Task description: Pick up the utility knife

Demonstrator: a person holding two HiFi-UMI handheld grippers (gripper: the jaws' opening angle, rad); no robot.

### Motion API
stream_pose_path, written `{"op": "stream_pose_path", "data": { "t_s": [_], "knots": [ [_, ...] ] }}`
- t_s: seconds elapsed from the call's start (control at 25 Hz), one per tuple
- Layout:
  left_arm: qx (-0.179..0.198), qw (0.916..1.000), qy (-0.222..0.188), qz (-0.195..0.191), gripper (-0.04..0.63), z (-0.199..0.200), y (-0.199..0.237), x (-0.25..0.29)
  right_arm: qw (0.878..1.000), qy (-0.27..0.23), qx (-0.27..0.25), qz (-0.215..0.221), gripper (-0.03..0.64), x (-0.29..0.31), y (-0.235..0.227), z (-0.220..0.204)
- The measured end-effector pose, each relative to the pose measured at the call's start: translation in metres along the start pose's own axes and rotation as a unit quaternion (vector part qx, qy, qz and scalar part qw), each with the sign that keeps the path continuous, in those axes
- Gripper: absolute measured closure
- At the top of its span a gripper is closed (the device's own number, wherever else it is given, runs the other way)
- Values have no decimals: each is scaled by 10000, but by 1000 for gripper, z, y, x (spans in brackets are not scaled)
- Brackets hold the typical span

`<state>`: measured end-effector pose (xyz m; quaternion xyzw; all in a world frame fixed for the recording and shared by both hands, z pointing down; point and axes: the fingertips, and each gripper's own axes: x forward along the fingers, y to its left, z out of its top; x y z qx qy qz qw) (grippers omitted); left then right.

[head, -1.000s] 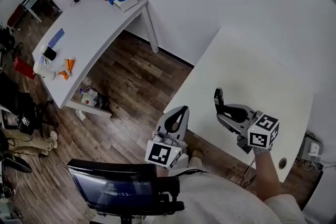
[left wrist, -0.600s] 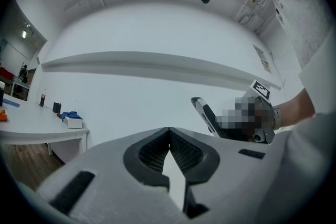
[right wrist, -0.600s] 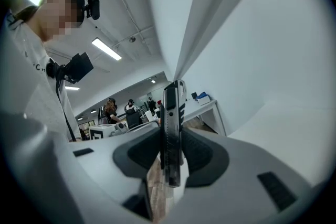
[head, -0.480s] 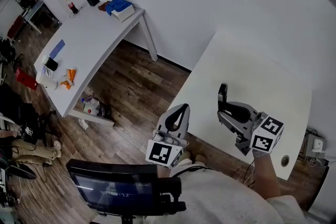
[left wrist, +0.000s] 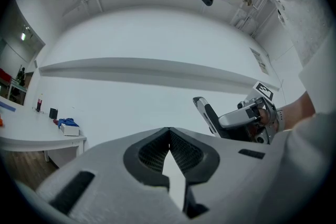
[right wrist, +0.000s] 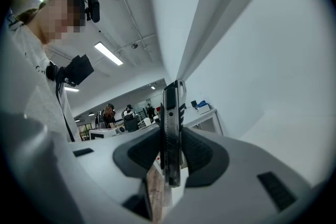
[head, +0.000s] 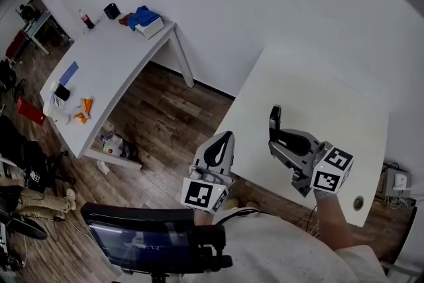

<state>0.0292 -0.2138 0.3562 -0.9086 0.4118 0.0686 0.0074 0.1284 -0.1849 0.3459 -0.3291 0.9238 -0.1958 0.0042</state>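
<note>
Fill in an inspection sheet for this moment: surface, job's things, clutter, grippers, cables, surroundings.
surface: white table, bare apart from a round hole near one corner.
job's things: knife, upright, clamped in the right gripper; it appears held clear of the table.
clutter: nothing seen on this table; a side table carries a bottle, a blue cloth and small items.
grippers: right shut on the knife; left gripper shut, nothing between its jaws.
cables: wires at a wall box.
surroundings: wood floor, white wall, people far off in the right gripper view.
</note>
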Motion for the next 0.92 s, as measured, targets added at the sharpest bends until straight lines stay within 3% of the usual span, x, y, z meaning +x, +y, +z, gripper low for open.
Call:
{"op": "stream_pose_path", "data": {
  "t_s": [0.92],
  "knots": [
    [-2, 10000, 28, -43, 588, -4, 8, 2, 9999, -139, 66, -25, 489, 1, 0, 3]
  ]
}}
